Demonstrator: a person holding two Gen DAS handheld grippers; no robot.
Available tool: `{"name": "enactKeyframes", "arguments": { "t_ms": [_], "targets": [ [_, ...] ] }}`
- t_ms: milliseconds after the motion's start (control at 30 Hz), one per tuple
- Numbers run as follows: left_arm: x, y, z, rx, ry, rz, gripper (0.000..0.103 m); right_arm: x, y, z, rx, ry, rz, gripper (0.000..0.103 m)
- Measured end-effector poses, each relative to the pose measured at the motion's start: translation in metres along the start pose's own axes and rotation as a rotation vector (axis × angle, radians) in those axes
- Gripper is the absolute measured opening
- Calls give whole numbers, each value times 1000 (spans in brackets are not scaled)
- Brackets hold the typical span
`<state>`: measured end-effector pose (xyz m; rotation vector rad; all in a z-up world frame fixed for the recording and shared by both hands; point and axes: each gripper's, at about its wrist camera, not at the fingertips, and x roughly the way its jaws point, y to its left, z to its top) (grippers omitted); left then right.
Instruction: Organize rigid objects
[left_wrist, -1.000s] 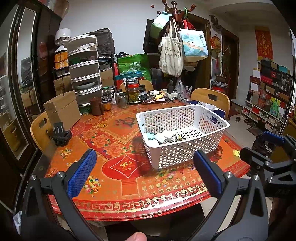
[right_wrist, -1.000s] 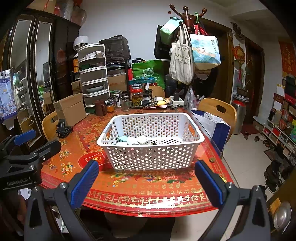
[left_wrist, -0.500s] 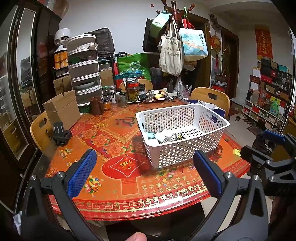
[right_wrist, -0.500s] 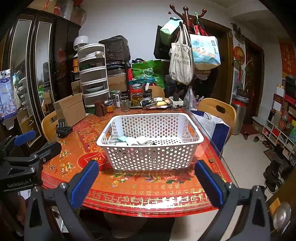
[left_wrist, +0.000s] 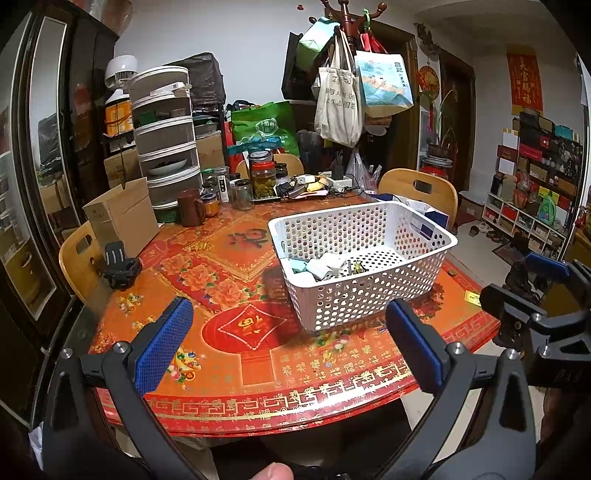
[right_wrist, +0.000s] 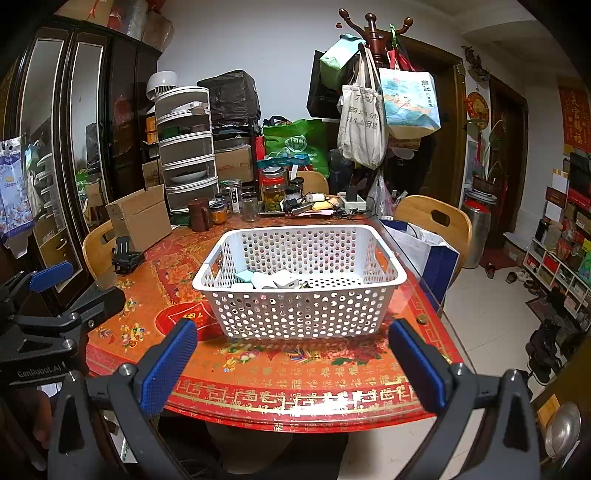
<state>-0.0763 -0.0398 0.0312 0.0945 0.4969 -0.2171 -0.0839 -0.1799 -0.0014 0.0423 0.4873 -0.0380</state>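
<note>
Bench: red and gold patterned top, spread ahead of both tools.
Basket: white, perforated, dead ahead of the right tool, ahead-right of the left tool.
Small items: heaped in the basket's near-left corner.
Tools: both spread wide, gripping nothing.
Left view only: fingertip at bottom edge.
Right view only: coin-like disc beside the basket.

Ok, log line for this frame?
left gripper: open, empty | right gripper: open, empty | white basket: on table, small items inside
</note>
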Motion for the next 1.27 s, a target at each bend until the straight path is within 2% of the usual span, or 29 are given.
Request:
{"name": "enactKeyframes", "arguments": {
  "t_ms": [1267],
  "targets": [
    [6, 14, -6, -5, 1, 14, 103, 3, 1, -4, -13, 12, 5, 103]
  ]
}}
